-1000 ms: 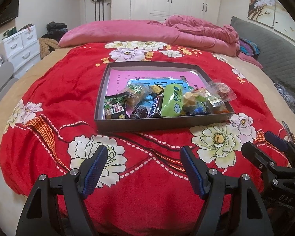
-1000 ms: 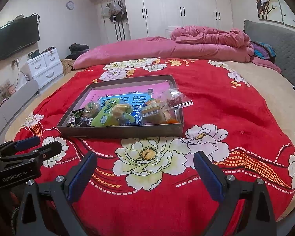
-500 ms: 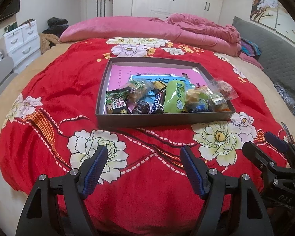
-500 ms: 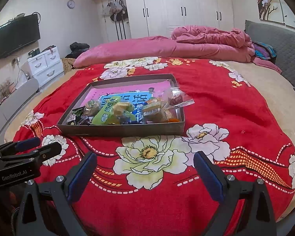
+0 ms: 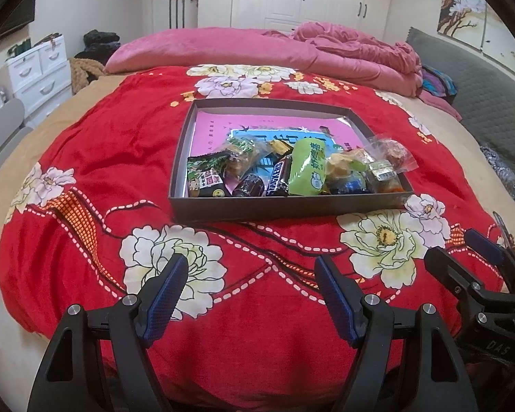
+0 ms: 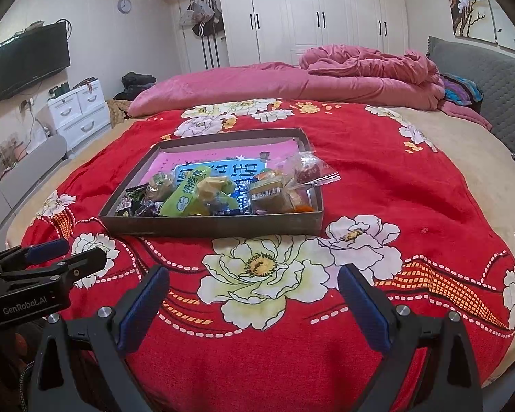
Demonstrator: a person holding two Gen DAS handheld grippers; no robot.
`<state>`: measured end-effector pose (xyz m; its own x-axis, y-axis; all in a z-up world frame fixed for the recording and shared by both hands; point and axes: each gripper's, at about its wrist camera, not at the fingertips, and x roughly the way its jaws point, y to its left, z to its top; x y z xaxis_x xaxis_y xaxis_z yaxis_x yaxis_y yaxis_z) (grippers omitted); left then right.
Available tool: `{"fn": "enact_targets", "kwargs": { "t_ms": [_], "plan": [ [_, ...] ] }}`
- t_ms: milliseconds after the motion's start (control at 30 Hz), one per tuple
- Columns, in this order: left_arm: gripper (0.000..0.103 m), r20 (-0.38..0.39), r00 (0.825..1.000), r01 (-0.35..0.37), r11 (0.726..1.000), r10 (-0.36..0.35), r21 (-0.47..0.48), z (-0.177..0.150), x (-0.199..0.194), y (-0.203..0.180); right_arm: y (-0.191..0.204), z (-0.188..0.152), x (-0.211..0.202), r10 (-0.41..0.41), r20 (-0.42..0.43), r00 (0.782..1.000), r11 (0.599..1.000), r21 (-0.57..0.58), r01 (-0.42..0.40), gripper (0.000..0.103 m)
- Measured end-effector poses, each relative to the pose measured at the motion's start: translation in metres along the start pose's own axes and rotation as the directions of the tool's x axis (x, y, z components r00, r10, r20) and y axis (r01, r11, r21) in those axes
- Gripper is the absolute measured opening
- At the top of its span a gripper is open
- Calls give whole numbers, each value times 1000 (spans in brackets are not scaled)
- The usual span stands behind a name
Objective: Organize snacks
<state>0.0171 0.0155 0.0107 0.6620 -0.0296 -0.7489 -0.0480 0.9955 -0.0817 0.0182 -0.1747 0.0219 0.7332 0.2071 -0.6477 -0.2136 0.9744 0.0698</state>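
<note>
The snacks (image 5: 292, 171) lie heaped along the near edge of the box (image 5: 285, 207) in the middle of the bed (image 5: 96, 158), probably dumped for sorting. One bar (image 5: 278, 178) reads Snickers. My left claw (image 5: 249, 297) and right claw (image 6: 254, 304) hover apart, empty, short of the box.

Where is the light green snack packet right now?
In the left wrist view the light green snack packet lies inside the shallow box near its front wall, right of the Snickers bar and left of the yellowish snacks.
</note>
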Motion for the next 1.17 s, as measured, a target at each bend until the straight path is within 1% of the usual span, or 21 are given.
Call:
{"fn": "enact_targets", "kwargs": {
  "t_ms": [333, 467, 700, 800, 900, 967, 1067, 1133, 1167],
  "plan": [
    [77, 4, 1000, -14, 1000, 14, 3, 1, 0, -1, -1, -1, 1, -7, -7, 1000, 1000, -5, 7, 99],
    [77, 8, 999, -31, 999, 31, 12, 1, 0, 0, -2, -2, 1, -10, -6, 1000, 1000, -3, 10, 99],
    [77, 5, 999, -33, 999, 33, 21, 1, 1, 2, -6, -2, 2, -17, -11, 1000, 1000, 9, 17, 99],
    [77, 10, 999, -50, 998, 50, 25, 2, 2, 4, -8, -2, 2, -21, -11, 1000, 1000, 16, 21, 99],
    [77, 20, 999, -50, 999, 50, 0, 4, 2, 11, -12, -1, 3, -26, -9, 1000, 999, 27, 26, 99],
    [77, 25, 999, -35, 999, 36, -23, 7, 3, 16, -15, 0, 5, -29, -10, 1000, 999, 42, 29, 99],
    [77, 41, 998, -39, 997, 42, -59, 14, 6, 25, -23, 3, 10, -34, -16, 999, 997, 71, 35, 99],
    [77, 45, 997, -56, 996, 60, -76, 22, 10, 35, -31, 5, 14, -41, -20, 999, 994, 99, 43, 99],
    [77, 41, 995, -88, 993, 92, -78, 27, 15, 42, -38, 8, 16, -49, -20, 999, 992, 117, 51, 99]
  ]
}}
